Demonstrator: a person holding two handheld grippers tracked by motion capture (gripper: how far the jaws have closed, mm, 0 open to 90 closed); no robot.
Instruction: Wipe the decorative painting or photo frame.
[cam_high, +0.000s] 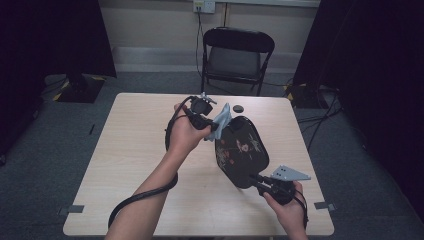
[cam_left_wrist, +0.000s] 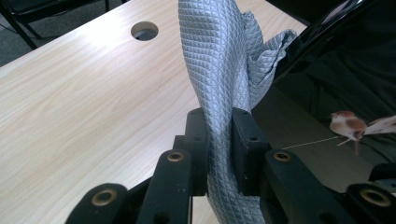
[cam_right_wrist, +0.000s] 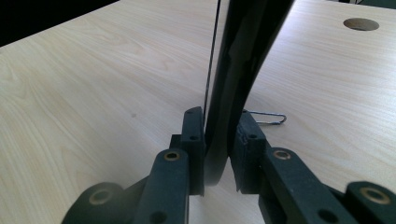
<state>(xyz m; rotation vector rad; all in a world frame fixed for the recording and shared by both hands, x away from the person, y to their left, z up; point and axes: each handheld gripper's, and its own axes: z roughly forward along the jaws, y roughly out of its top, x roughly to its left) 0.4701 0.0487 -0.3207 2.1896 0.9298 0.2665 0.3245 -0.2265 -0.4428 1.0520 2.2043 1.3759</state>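
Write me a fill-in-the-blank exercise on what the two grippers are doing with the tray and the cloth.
1. The left gripper has its jaws shut on a grey quilted ____.
2. The right gripper clamps the rim of the glossy black lacquered tray, which is held ____ rather than lying flat.
3. The tray's dark face is painted with a small ____.
4. The light wooden table has a round ____ near its far edge.

Missing words: cloth; tilted up on edge; bird; hole
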